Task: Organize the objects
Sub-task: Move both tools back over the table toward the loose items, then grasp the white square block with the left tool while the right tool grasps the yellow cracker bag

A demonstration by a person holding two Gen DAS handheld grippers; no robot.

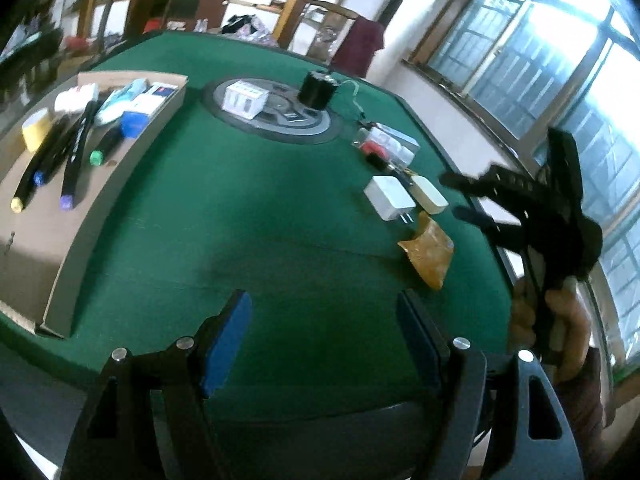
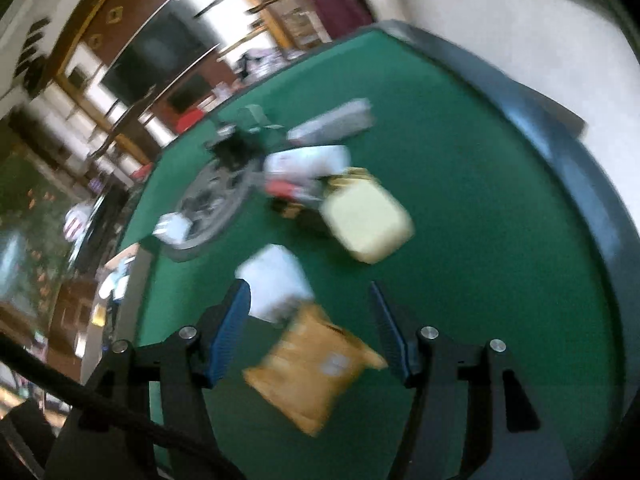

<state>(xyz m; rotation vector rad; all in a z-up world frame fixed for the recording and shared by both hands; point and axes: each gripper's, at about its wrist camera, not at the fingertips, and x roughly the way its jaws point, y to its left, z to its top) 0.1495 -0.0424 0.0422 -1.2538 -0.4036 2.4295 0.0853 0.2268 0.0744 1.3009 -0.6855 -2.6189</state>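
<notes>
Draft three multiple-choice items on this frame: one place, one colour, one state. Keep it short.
1. Where do the marker pens lie?
A. in the flat cardboard box
B. on the round grey disc
C. beside the window

2. What colour is the table's felt top?
A. red
B. green
C. grey

3. What is between the right gripper fingers?
A. white plug adapter, clamped
B. nothing
C. crinkled orange-brown packet, not pressed

Key: 1 A, the pens rest inside the box at left. 2 B, the felt is green in both views. 3 C, the packet lies in the gap clear of both blue pads.
</notes>
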